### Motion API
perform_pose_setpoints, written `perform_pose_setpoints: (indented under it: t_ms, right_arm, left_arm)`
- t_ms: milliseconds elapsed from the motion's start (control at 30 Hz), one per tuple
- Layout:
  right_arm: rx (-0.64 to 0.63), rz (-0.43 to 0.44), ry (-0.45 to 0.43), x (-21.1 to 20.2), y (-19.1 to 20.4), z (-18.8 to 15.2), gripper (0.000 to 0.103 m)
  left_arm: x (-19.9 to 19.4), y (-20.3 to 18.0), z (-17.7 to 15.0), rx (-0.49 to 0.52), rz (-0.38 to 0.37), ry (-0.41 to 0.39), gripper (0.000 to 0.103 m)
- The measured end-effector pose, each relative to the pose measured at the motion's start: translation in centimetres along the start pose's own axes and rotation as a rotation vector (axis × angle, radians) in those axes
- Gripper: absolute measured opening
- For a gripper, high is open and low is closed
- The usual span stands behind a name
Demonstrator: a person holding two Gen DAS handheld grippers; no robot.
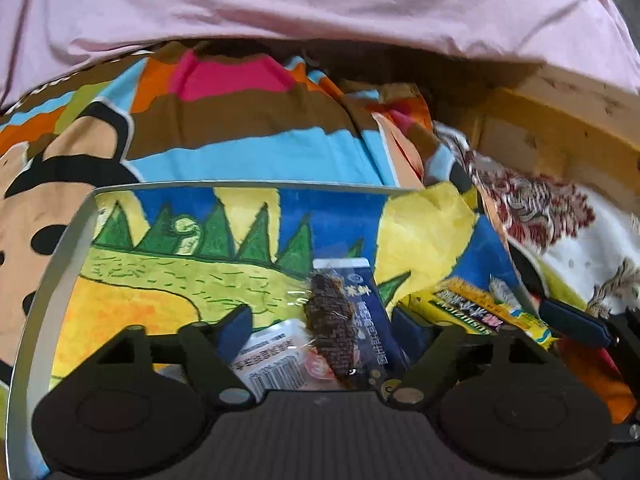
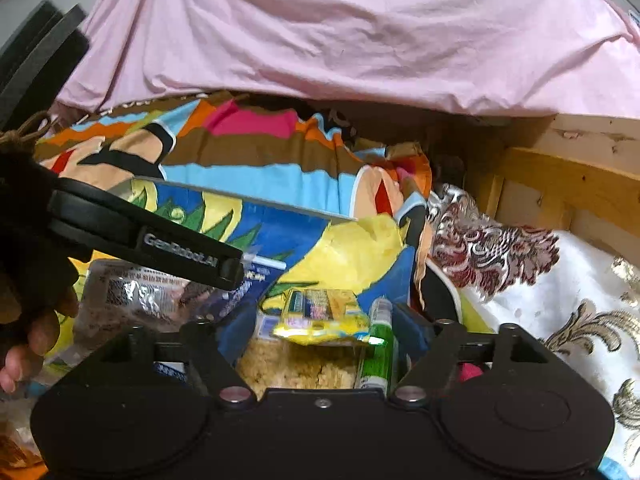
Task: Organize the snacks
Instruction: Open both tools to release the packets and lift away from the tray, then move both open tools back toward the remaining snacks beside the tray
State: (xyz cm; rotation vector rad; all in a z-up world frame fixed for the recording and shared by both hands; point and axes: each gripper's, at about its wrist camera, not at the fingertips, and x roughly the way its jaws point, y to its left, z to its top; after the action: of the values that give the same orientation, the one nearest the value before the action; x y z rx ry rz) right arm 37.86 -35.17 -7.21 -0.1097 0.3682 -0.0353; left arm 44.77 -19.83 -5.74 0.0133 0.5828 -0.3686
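In the left wrist view my left gripper [image 1: 324, 332] stands open over a silver-rimmed tray [image 1: 240, 186]. Between its fingers lie a dark blue snack pack [image 1: 362, 300] with a brown piece on it and a clear pack with a barcode [image 1: 274, 364]; the pads do not press on either. A yellow snack pack [image 1: 472, 312] lies to the right. In the right wrist view my right gripper [image 2: 320, 332] is open too. A yellow snack pack [image 2: 320, 314], a green tube [image 2: 378, 348] and a pack of crumbly snack [image 2: 296, 364] lie loose between its fingers.
The tray's rim [image 2: 240, 200] rests on a bright cartoon-print cloth [image 2: 256, 152]. A pink sheet [image 2: 340, 40] hangs behind. A wooden frame [image 2: 560, 184] and a white patterned cloth [image 2: 560, 300] lie to the right. The left gripper's finger [image 2: 180, 252] and a gloved hand [image 2: 28, 320] fill the left side.
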Motion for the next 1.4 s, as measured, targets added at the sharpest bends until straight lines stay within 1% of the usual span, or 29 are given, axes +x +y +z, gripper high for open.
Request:
perform_pose_setpoints:
  t_ms: [67, 167, 233, 300, 433, 500, 633, 867, 1000, 1167, 1267, 1300, 1333, 1400]
  right_arm:
    - [0.004, 0.0, -0.016, -0.6, -0.1, 0.4, 0.084]
    - [0.013, -0.007, -0.039, -1.8, -0.1, 1.0, 0.088]
    - [0.021, -0.013, -0.057, -2.9, -0.2, 1.6, 0.09]
    - [0.028, -0.031, -0.08, -4.1, -0.2, 2.2, 0.093]
    - [0.037, -0.046, -0.098, -6.8, -0.1, 3.3, 0.096]
    - [0.045, -0.053, -0.109, -8.3, 0.0, 3.7, 0.097]
    - [0.042, -0.064, -0.149, -12.2, 0.3, 4.2, 0.102]
    - [0.065, -0.093, -0.196, -18.0, 0.3, 4.5, 0.102]
    - [0.051, -0.097, -0.204, -21.1, 0.7, 3.9, 0.102]
    - [0.052, -0.104, -0.208, -24.9, 1.4, 1.9, 0.102]
    - [0.075, -0.144, -0.233, -27.2, 2.1, 0.3, 0.102]
    - [0.097, -0.161, -0.257, -28.0, 2.3, -0.5, 0.102]
    - [0.113, -0.167, -0.278, -28.7, 2.6, -1.1, 0.102]
    - [0.116, -0.156, -0.29, -29.6, 3.0, -1.9, 0.102]
  left_arm:
    - [-0.8, 0.4, 0.0, -0.031, -0.002, -0.021, 0.085]
    - [-2.2, 1.2, 0.1, -0.079, 0.001, -0.056, 0.091]
    - [-3.5, 1.4, 0.2, -0.088, 0.007, -0.085, 0.094]
    - [-4.9, 1.5, 0.2, -0.083, 0.016, -0.113, 0.099]
    - [-8.1, 1.4, 0.4, -0.071, 0.031, -0.164, 0.101]
    - [-9.8, 1.4, 0.3, -0.081, 0.032, -0.183, 0.102]
    - [-13.3, 1.4, 0.0, -0.102, 0.034, -0.215, 0.102]
    - [-18.9, 1.3, -0.9, -0.103, 0.025, -0.25, 0.102]
    - [-21.8, 1.1, -1.8, -0.095, 0.026, -0.262, 0.103]
    - [-24.8, 1.3, -3.7, -0.073, 0.022, -0.277, 0.103]
    - [-26.3, 1.5, -5.1, -0.046, 0.01, -0.29, 0.103]
    - [-26.7, 1.6, -5.6, -0.038, 0.003, -0.291, 0.103]
    - [-27.1, 1.7, -6.0, -0.027, -0.004, -0.292, 0.103]
    - [-27.9, 2.0, -6.8, -0.008, -0.01, -0.298, 0.103]
